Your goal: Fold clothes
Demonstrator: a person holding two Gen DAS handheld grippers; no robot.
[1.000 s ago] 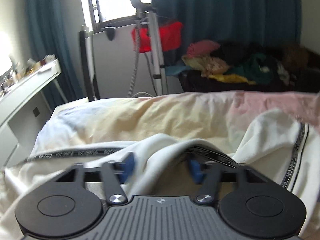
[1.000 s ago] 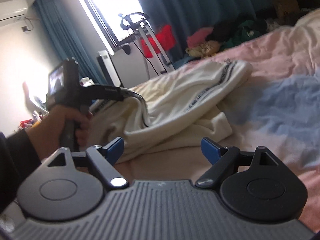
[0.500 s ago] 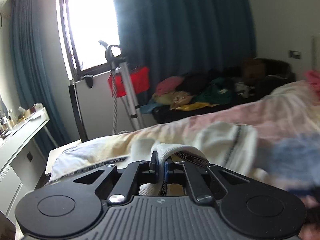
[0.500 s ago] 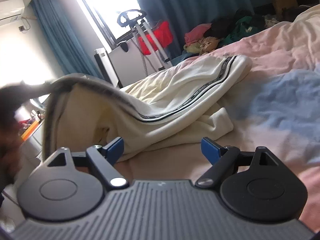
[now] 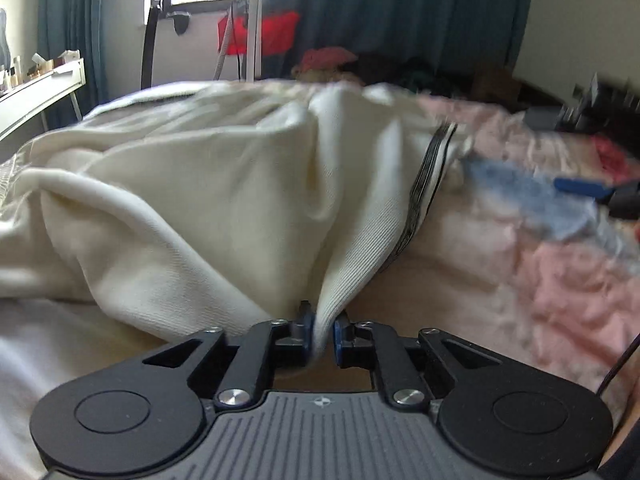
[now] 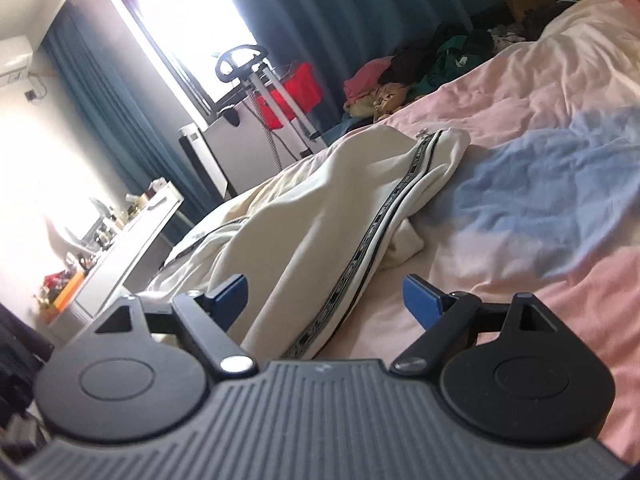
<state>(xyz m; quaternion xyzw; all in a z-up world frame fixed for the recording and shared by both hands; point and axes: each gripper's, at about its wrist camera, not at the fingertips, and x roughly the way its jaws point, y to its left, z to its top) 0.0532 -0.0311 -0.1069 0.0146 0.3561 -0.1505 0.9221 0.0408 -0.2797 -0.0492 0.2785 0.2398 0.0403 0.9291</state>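
Note:
A cream garment with a black patterned side stripe (image 5: 224, 200) lies bunched on the bed. My left gripper (image 5: 320, 330) is shut on a ribbed edge of it, low over the sheet. In the right wrist view the garment (image 6: 320, 216) stretches from the near left toward the middle of the bed, stripe up. My right gripper (image 6: 324, 300) is open, its blue pads on either side of the garment's near end without pinching it. The right gripper's blue pad also shows at the right edge of the left wrist view (image 5: 584, 188).
The bed has a pink and blue cover (image 6: 540, 184). A pile of other clothes (image 6: 416, 76) lies at its far side. A white desk with small items (image 6: 132, 224) stands left. A garment steamer stand with a red item (image 6: 280, 92) stands by the window.
My left gripper closed on the garment, lifted it, then carried it down low over the bed. The garment now lies lower and spread. My right gripper stayed open and came over the garment's near end.

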